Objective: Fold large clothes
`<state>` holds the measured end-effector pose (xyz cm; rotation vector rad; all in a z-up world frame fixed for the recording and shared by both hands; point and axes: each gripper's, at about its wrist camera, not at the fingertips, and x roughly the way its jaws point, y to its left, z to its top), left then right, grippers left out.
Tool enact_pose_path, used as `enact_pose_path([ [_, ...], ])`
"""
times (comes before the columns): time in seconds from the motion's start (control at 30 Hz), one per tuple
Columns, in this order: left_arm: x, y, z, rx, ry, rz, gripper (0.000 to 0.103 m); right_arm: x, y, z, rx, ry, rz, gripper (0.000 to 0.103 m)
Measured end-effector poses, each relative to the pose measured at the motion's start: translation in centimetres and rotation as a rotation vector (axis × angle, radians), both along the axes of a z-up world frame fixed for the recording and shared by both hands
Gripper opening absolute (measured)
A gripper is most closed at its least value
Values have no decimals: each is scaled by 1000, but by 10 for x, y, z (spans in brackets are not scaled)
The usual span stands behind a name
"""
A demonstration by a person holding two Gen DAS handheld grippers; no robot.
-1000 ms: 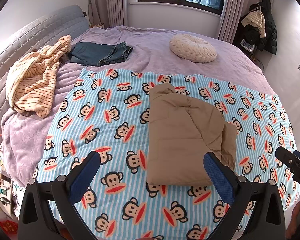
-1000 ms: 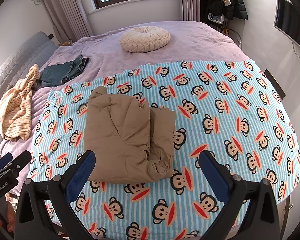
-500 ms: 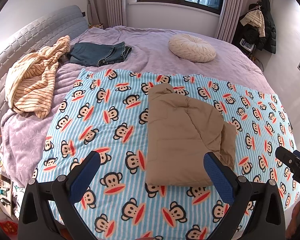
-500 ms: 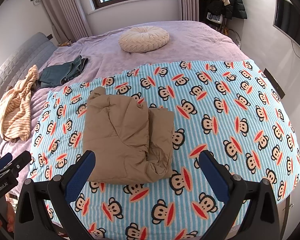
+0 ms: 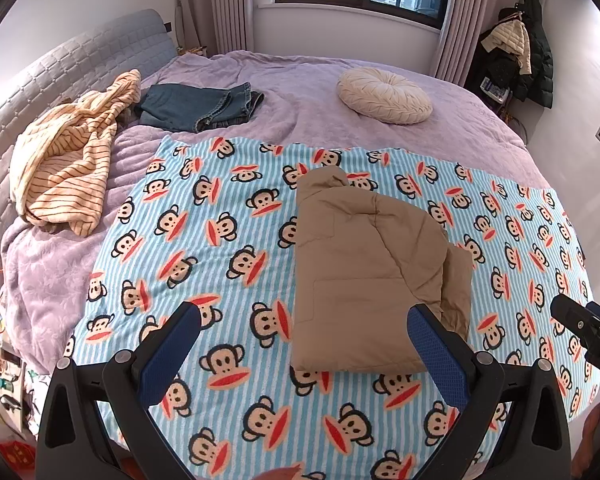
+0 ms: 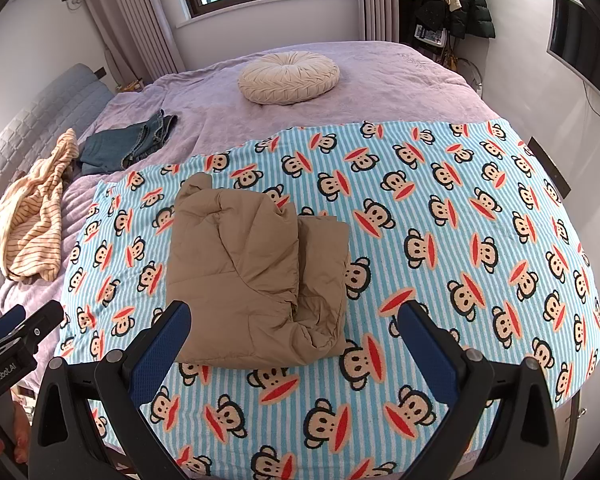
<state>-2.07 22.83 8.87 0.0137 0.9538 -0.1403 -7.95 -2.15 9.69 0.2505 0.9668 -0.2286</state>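
Note:
A tan padded jacket (image 5: 364, 276) lies folded into a compact rectangle on the monkey-print blanket (image 5: 220, 240); it also shows in the right wrist view (image 6: 256, 276). My left gripper (image 5: 304, 344) is open and empty, held above the blanket's near edge, with the jacket's near edge between its fingers. My right gripper (image 6: 296, 340) is open and empty, also held above the jacket's near edge. Each gripper shows at the edge of the other's view: the right one (image 5: 588, 332), the left one (image 6: 16, 336).
A striped cream garment (image 5: 68, 160) and folded jeans (image 5: 200, 108) lie on the purple bedspread at the far left. A round cream cushion (image 5: 384, 96) sits at the back. Coats hang at the far right (image 5: 520, 52). A TV (image 6: 572, 40) hangs on the right wall.
Both grippers have drifted back and up slightly, so the bed looks a little lower in view. The jacket has not moved.

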Motion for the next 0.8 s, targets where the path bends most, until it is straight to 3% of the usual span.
enact_pose_path([
  [0.8, 2, -5, 0, -17, -11, -14, 103, 1, 0, -2, 2, 3, 2, 103],
])
